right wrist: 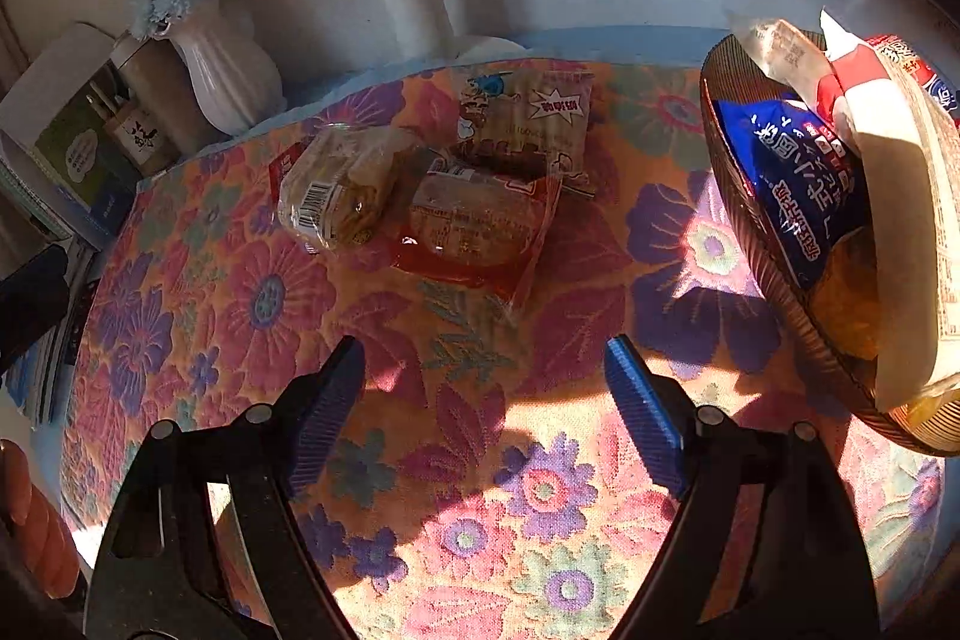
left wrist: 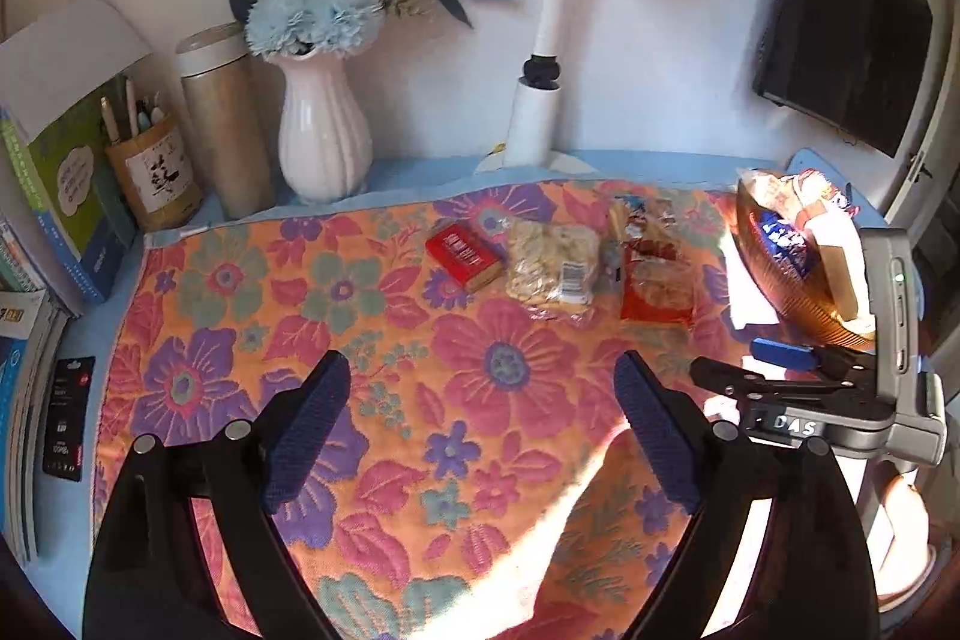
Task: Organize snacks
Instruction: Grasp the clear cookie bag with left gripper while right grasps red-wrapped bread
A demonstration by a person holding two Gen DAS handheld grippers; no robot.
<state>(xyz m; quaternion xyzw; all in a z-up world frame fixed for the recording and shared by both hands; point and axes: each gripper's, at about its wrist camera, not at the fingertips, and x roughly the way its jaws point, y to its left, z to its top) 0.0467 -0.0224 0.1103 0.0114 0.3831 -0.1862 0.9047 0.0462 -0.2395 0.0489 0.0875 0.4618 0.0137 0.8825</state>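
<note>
- Right gripper (right wrist: 485, 400): jaws spread wide, nothing between them, hovering above the floral cloth (right wrist: 480, 490) that covers the surface.
- Left gripper (left wrist: 482, 400): likewise spread and empty, hovering over the same cloth; the loose snacks lie ahead of it and to its right.
- Loose snacks: a red-wrapped packet (right wrist: 474, 232) lies straight ahead of the right gripper, its long axis slanting from near-left to far-right; a clear bag of pale pieces (right wrist: 345, 187) touches it on the left, and a printed packet (right wrist: 522, 121) lies just behind it.
- A small red box (left wrist: 463, 256), seen in the left view, sits just left of the clear bag.
- Brown bowl (right wrist: 750, 220): to the right of the right gripper, already holding a blue packet (right wrist: 786, 178) and other wrappers.
- Judgement: the right gripper is nearer both the red-wrapped packet and the bowl, so it seems better placed for the next pick; closing across the packet's short axis would suit.
</note>
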